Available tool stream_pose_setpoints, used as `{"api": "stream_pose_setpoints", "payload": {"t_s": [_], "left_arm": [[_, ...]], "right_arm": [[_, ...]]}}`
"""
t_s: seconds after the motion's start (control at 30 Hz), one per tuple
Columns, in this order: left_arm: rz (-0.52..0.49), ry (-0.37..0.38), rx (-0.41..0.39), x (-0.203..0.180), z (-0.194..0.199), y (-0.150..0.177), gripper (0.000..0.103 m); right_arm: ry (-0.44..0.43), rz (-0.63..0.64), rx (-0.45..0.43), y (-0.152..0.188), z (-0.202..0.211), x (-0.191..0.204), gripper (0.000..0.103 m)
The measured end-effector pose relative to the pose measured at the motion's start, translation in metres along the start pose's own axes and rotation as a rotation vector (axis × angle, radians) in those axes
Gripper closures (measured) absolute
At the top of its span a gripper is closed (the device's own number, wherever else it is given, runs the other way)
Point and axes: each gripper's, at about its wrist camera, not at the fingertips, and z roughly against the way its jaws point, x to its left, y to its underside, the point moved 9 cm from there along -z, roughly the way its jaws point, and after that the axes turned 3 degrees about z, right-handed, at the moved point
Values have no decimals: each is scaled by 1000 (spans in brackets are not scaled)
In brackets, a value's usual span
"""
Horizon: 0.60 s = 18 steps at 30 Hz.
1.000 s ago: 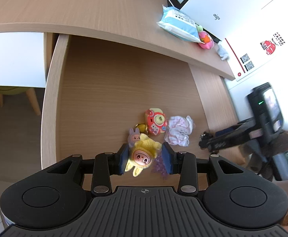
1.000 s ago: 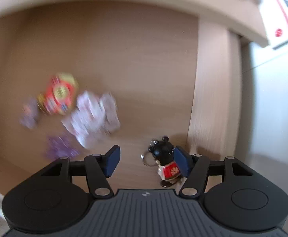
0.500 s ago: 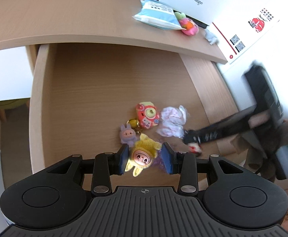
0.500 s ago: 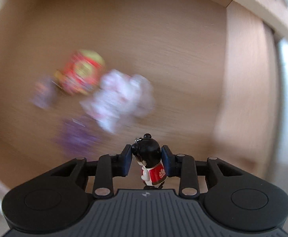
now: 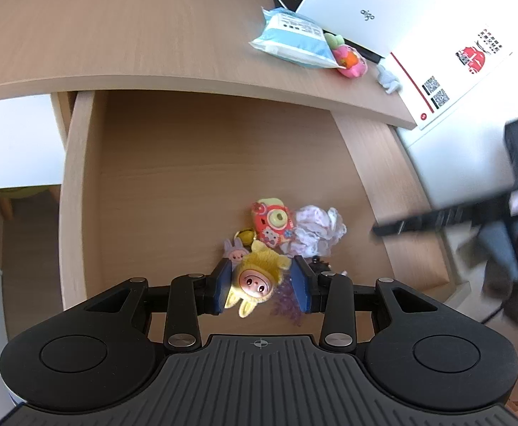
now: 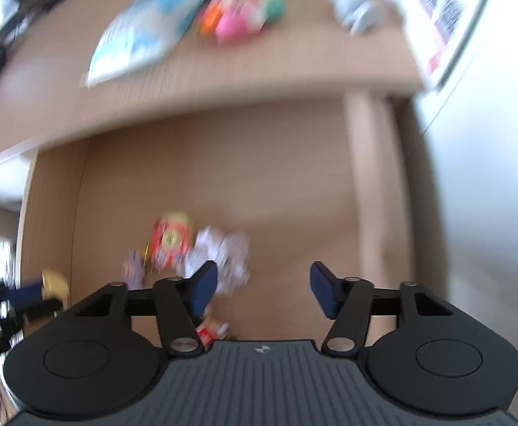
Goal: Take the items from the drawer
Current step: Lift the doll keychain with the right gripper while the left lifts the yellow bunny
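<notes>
Left to right. The drawer (image 5: 81, 163) stands pulled out beneath the worktop (image 5: 117, 28), its floor bare on the left side. Near its front lies a cluster: a small purple bunny charm (image 5: 236, 252), a red toy camera (image 5: 273, 222) and a crumpled pink-white cloth (image 5: 316, 229), each touching or just beside its neighbour.

The left hand-held gripper (image 5: 260, 285) is clamped on a yellow plush doll (image 5: 255, 282), one blue pad at each side of the doll's head; the doll appears lifted clear of the drawer floor, above a purple fringe-like item (image 5: 287, 305) that is only partly visible.

The right hand-held gripper (image 6: 262, 289) is blurred; its jaws are opening and nothing lies between the pads. A small black-haired figure in red (image 6: 211, 330) shows just below the left jaw, partly hidden; whether it rests on the drawer floor cannot be told. In the left wrist view it appears beside the cloth (image 5: 321, 264).

On the worktop, a blue tissue pack (image 5: 292, 37), a pink plush (image 5: 349, 58) and a small grey figure (image 5: 387, 78) stand near its right end.

Step in hand, as judged: the doll is secured for removal, while the figure seems to have escaped the right gripper. The next move calls for carrying the doll to the worktop, and for lowering and re-centring the right jaws on the figure.
</notes>
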Motion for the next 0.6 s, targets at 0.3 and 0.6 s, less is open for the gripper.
{"api": "stream_pose_setpoints", "payload": {"t_s": [0.3,0.6], "left_arm": [[37,-42,21,17,5,10,62],[-34,-48,71,3,8,24,62]], "right_arm": [[8,231,127,59,-62,35,42],[-34,178,47,65,-27,41,72]]}}
